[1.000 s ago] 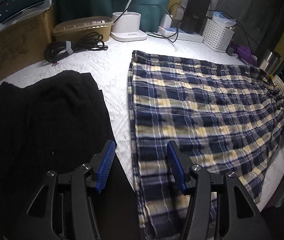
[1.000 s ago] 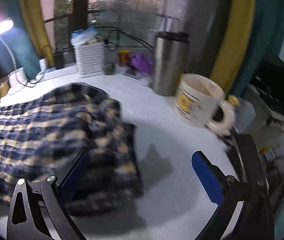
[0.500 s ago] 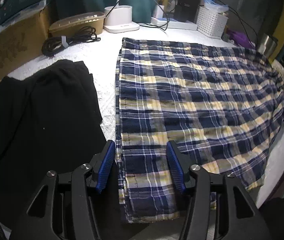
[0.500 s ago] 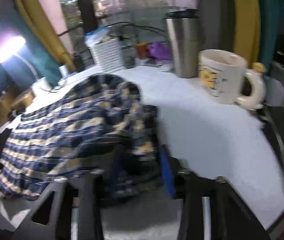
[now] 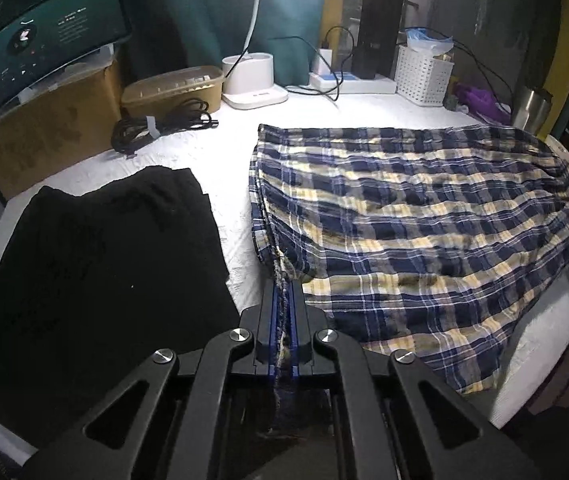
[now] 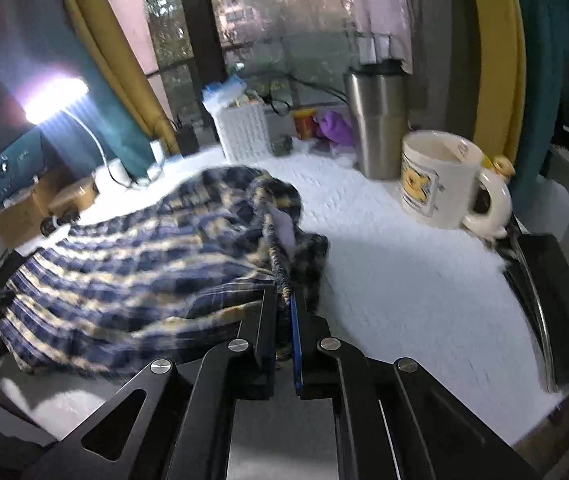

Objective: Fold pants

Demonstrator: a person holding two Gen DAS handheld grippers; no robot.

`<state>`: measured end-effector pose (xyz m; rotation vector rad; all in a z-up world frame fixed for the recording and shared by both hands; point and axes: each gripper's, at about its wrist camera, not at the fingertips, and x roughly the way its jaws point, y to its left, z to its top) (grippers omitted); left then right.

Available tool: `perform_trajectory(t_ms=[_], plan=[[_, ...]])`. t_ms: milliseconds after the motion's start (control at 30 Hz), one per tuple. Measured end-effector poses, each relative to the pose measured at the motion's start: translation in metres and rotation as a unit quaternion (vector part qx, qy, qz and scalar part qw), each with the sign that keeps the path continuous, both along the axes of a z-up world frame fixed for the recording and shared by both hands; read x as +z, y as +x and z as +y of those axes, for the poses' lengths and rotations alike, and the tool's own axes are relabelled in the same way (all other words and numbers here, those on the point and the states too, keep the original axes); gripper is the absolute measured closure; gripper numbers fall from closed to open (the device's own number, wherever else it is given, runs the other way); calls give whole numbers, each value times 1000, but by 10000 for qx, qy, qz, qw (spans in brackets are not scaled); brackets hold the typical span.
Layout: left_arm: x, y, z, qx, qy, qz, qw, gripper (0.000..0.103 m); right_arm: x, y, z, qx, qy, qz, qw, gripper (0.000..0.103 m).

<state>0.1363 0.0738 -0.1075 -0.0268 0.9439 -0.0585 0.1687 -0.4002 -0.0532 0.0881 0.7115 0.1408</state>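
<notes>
Blue, white and yellow plaid pants [image 5: 412, 216] lie spread on the white table cover [image 5: 228, 160]. My left gripper [image 5: 283, 292] is shut on the near hem edge of the plaid pants, which rises bunched between the blue pads. In the right wrist view the same pants [image 6: 156, 248] lie rumpled, and my right gripper [image 6: 284, 300] is shut on their waistband end, lifted a little off the cover.
Black pants [image 5: 100, 272] lie folded at the left. At the back stand a cardboard box [image 5: 44, 128], cable coil [image 5: 160, 128], lamp base [image 5: 252, 80] and white basket [image 5: 424, 76]. A steel tumbler [image 6: 376, 120] and mug [image 6: 444, 180] stand at the right.
Both grippers were open a second ago. Each has closed on an end of the plaid pants and lifted the fabric slightly.
</notes>
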Motion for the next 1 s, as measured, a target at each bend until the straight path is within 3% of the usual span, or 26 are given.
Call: perform_trajectory(t_ms=[133, 233, 333, 367, 433, 467, 500, 567, 667, 767, 1000], plan=[[-26, 6, 6, 93, 76, 339, 9994, 99, -40, 7, -14, -240, -68, 534, 9983, 97], [-25, 4, 6, 147, 88, 343, 9993, 98, -38, 6, -13, -259, -15, 410, 9988, 97], [-7, 2, 8, 310, 252, 62, 9992, 98, -31, 7, -5, -250, -341, 375, 9984, 96], [0, 0, 8, 369, 327, -73, 9988, 94, -28, 7, -2, -232, -424, 368, 9982, 91], [15, -4, 4, 329, 115, -322, 9989, 69, -22, 4, 3, -321, -666, 385, 9965, 85], [20, -7, -2, 194, -45, -405, 9990, 53, -18, 1, 5, -348, -723, 335, 9962, 69], [23, -8, -8, 59, -138, -459, 9988, 50, -15, -2, 6, -380, -726, 282, 9962, 35], [25, -10, -35, -437, -342, -460, 9974, 50, -9, -9, 6, -404, -583, 152, 9974, 10], [14, -13, -75, -1180, -590, -231, 9910, 50, -8, -16, 6, -430, -428, 165, 9980, 10], [0, -21, -106, -1710, -506, -56, 9839, 50, -19, -20, 5, -545, -250, 352, 9976, 10], [-26, -32, -130, -2040, -101, 284, 9785, 50, -43, -31, 6, -339, 1042, 730, 9913, 10]])
